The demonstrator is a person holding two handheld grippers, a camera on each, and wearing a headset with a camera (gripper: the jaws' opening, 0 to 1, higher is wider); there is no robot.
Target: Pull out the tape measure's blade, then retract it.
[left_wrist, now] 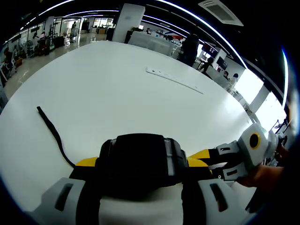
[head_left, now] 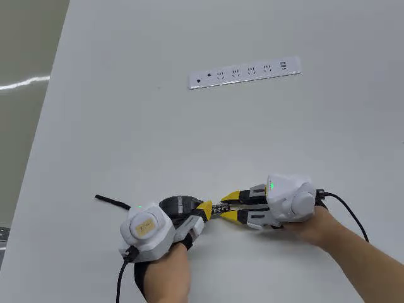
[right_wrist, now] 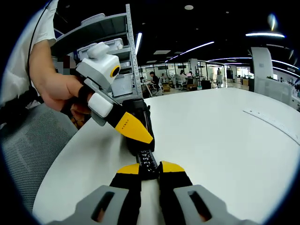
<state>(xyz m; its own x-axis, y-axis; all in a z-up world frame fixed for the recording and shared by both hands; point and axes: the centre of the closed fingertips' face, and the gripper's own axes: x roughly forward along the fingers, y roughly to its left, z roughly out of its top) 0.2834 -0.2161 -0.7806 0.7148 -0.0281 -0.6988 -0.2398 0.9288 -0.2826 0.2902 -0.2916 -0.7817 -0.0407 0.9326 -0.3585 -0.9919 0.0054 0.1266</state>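
The black tape measure [head_left: 179, 206] rests on the white table, with my left gripper [head_left: 197, 214] shut around its case [left_wrist: 140, 159]. A short piece of numbered blade [right_wrist: 147, 163] sticks out of the case [right_wrist: 140, 124] toward the right. My right gripper [head_left: 230, 206] is shut on the blade's end, its yellow-tipped fingers [right_wrist: 172, 168] pinching it on both sides. In the left gripper view the right gripper [left_wrist: 234, 157] comes in from the right. The tape measure's black wrist strap [left_wrist: 51, 133] trails off to the left on the table.
A white power strip [head_left: 245, 72] lies farther back on the table [head_left: 126, 126]. The table's left edge runs along a grey floor. A person's hand [right_wrist: 61, 89] holds the left gripper [right_wrist: 133, 126] in the right gripper view, with shelving behind.
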